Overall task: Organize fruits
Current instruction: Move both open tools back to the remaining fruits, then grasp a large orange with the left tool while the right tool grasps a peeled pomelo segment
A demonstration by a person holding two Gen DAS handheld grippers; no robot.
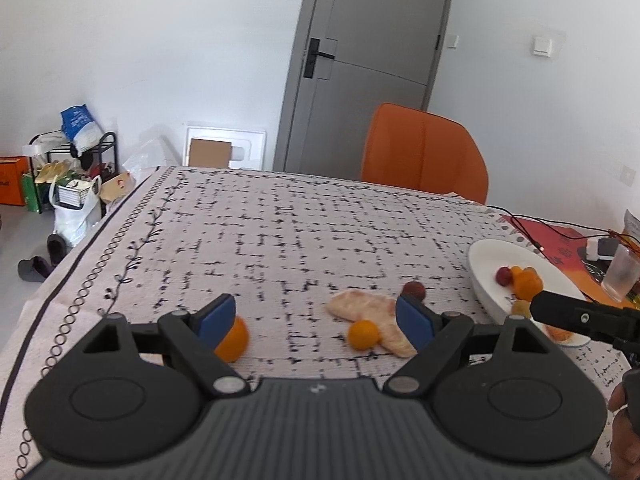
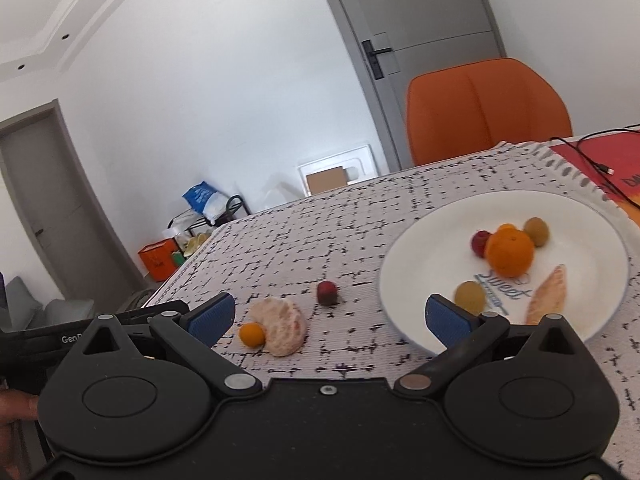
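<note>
My left gripper [image 1: 316, 320] is open low over the tablecloth, nothing between its blue pads. An orange [image 1: 234, 342] lies just beyond its left pad. A small orange fruit [image 1: 363, 335] rests against a peeled citrus piece [image 1: 370, 310], with a dark red fruit [image 1: 414, 290] behind them. My right gripper [image 2: 330, 320] is open and empty, its right pad over the near rim of the white plate [image 2: 416, 248]. The plate holds an orange [image 2: 510, 252], a red fruit [image 2: 480, 242], two yellow-green fruits [image 2: 470, 296] and a peeled segment [image 2: 548, 294].
An orange chair [image 1: 424, 152] stands at the table's far side, in front of a grey door [image 1: 360, 60]. A glass [image 1: 620, 276], cables and a red mat [image 1: 560, 240] lie right of the plate. Bags and a rack [image 1: 76, 176] sit on the floor at the left.
</note>
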